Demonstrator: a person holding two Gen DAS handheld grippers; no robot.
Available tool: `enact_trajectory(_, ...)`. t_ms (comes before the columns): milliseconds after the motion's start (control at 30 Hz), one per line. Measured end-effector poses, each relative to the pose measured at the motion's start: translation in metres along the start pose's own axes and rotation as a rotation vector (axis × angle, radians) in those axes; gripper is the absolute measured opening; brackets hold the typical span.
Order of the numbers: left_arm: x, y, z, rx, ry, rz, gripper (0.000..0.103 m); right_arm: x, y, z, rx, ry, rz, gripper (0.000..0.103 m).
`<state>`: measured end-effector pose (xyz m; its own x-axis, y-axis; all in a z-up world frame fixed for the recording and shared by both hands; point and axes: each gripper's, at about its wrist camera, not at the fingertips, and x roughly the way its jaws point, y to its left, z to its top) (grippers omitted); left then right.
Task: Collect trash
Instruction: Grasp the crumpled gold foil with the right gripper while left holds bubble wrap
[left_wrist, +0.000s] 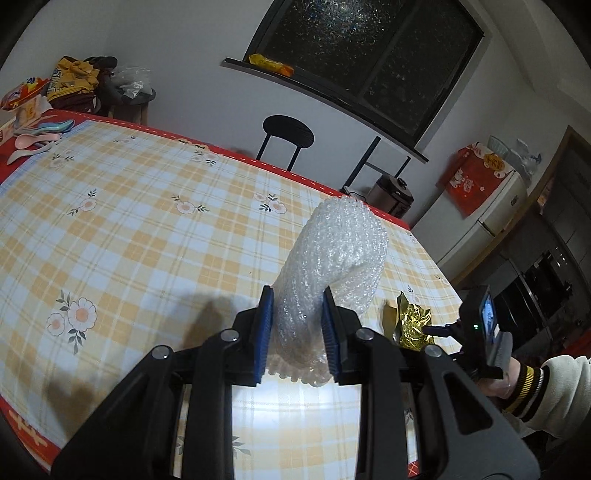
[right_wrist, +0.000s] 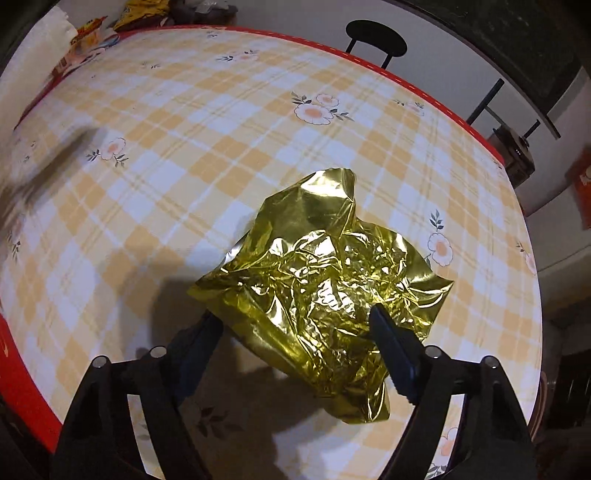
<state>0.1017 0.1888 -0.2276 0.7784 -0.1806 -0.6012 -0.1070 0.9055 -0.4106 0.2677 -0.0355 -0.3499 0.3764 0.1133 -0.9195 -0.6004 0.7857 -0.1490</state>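
My left gripper (left_wrist: 297, 295) is shut on a crumpled roll of clear bubble wrap (left_wrist: 332, 258), which sticks up between the blue pads (left_wrist: 264, 325) above the checked tablecloth (left_wrist: 147, 229). My right gripper (right_wrist: 295, 314) is open, its two black fingers (right_wrist: 391, 343) standing on either side of a crumpled gold foil wrapper (right_wrist: 325, 280) that lies on the cloth (right_wrist: 221, 129). The foil (left_wrist: 412, 325) also shows in the left wrist view, with the right gripper's body (left_wrist: 476, 328) and hand beside it.
Spoons and packets (left_wrist: 33, 122) lie at the table's far left corner. A black stool (left_wrist: 288, 136) stands behind the far edge, with a rice cooker (left_wrist: 393, 195) and a fridge (left_wrist: 491, 218) to the right. The cloth's red border (right_wrist: 22, 376) marks the near left edge.
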Motion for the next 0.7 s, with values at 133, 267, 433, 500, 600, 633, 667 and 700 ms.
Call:
enact_trajectory(133,0.000,-0.002,-0.001,0.003,0.004,-0.012,0.028,-0.001,-0.002,0.000,0.028,-0.001,0.012,0.062)
enact_trajectory(267,0.005,-0.011,0.001,0.021,0.008,-0.036,0.028,-0.009,-0.008,-0.001,0.065,-0.025,0.037,0.043)
enact_trajectory(433,0.009,-0.029,0.004,0.057,0.009,-0.074,0.028,-0.038,-0.020,-0.002,0.138,-0.105,0.068,0.022)
enact_trajectory(500,0.011,-0.037,0.007,0.069,0.007,-0.088,0.028,-0.055,-0.027,-0.004,0.171,-0.151,0.078,0.019)
enact_trajectory(600,0.012,-0.046,0.010,0.083,0.003,-0.109,0.028,-0.082,-0.039,-0.008,0.230,-0.220,0.095,0.011)
enact_trajectory(633,0.013,-0.051,0.012,0.090,0.002,-0.119,0.028,-0.088,-0.042,-0.009,0.242,-0.235,0.098,0.005)
enact_trajectory(667,0.013,-0.056,0.013,0.098,0.001,-0.128,0.028,-0.097,-0.046,-0.011,0.262,-0.256,0.105,0.005)
enact_trajectory(700,0.014,-0.059,0.014,0.104,0.000,-0.135,0.028,-0.105,-0.051,-0.014,0.281,-0.275,0.115,0.005)
